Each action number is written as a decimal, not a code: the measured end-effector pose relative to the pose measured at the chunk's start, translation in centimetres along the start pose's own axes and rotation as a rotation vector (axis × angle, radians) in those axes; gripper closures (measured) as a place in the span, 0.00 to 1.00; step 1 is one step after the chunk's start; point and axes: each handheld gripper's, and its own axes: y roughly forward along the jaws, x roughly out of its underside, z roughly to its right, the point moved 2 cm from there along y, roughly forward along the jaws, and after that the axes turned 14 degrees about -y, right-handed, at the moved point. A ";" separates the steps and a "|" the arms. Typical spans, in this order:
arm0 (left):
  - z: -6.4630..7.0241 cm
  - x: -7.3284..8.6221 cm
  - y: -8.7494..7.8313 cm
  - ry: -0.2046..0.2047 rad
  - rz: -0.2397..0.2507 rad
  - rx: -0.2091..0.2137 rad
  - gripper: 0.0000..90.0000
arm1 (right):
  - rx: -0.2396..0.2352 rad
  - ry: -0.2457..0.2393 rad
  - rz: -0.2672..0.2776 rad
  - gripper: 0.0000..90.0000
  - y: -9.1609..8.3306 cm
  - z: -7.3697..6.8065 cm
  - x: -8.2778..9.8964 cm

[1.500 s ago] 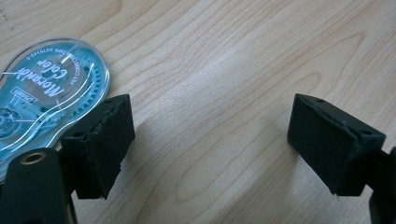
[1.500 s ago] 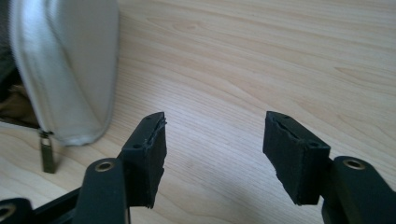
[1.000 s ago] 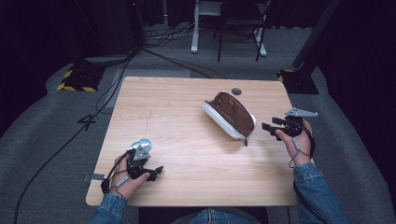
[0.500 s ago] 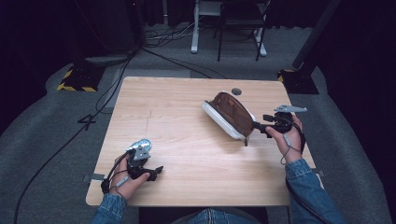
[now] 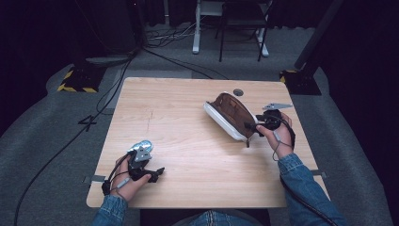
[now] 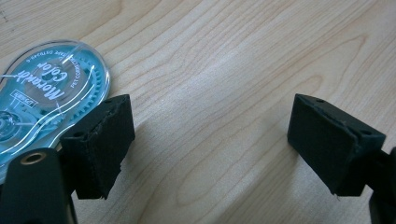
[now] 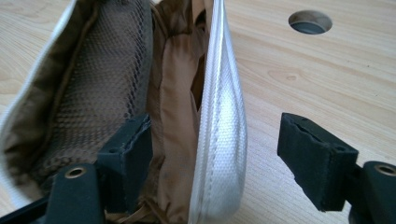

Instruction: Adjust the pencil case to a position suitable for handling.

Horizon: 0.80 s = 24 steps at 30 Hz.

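We see the right gripper with fingers released, straddling the white rim of the open pouch on the table; the left gripper, fingers released, rests beside a correction-tape dispenser.

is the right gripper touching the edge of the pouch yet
Cannot tell. In the right gripper view, the open fingers straddle the pouch rim; one sits against the lining, but contact isn't plain.

Chair, floor cables, desk legs.
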 end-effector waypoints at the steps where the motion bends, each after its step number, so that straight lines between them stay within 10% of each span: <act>1: 0.0 0.0 0.0 0.000 0.000 0.000 0.17 | 0.000 0.002 -0.005 0.31 0.2 0.0 0.0; 24: 0.0 0.0 0.0 0.000 0.001 0.000 0.17 | -0.038 -0.013 -0.106 0.61 3.2 0.5 0.4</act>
